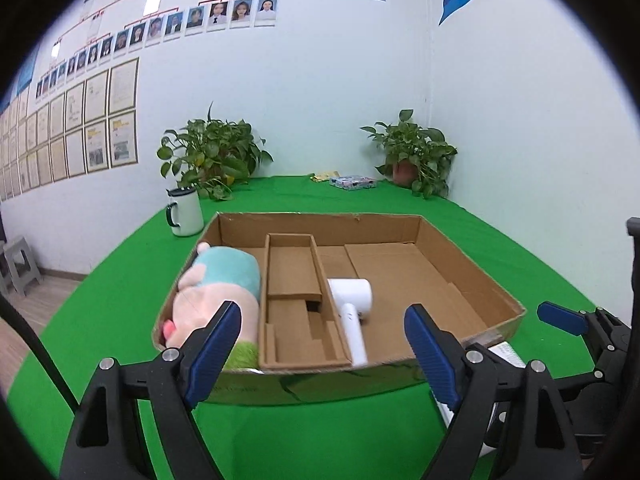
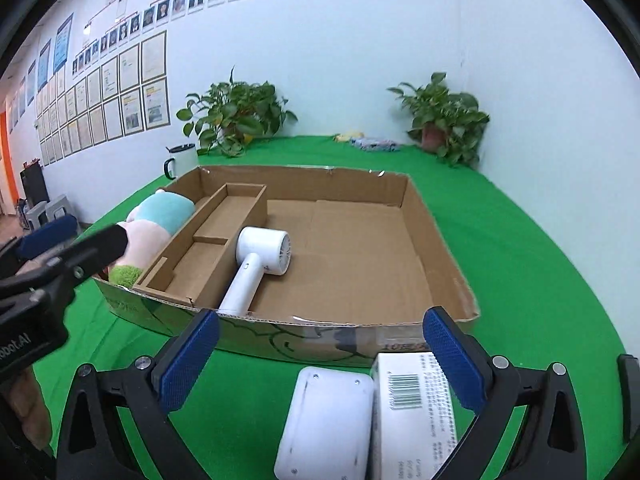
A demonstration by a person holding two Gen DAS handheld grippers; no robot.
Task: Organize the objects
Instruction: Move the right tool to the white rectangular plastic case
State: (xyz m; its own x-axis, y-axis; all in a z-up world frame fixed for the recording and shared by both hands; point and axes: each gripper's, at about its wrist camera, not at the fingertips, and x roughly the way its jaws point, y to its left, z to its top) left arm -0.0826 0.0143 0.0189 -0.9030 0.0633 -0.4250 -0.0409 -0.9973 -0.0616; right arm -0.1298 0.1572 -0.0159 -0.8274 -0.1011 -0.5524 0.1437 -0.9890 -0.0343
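A shallow cardboard box (image 1: 472, 276) (image 2: 436, 240) lies on the green table. Inside it, a plush toy (image 1: 216, 288) (image 2: 160, 216) fills the left compartment, and a white hair dryer (image 1: 354, 308) (image 2: 260, 260) lies beside the middle divider. My left gripper (image 1: 324, 348) is open and empty, just before the box's near wall. My right gripper (image 2: 320, 360) is open, held over a white device (image 2: 328, 424) and a white barcoded carton (image 2: 412, 408) lying on the cloth in front of the box.
A white mug (image 1: 184, 212) (image 2: 180, 160) stands left of the box. Two potted plants (image 1: 216, 152) (image 1: 416, 156) stand at the back by the wall. A small patterned pack (image 1: 352, 182) lies between them. The table's left edge drops to the floor.
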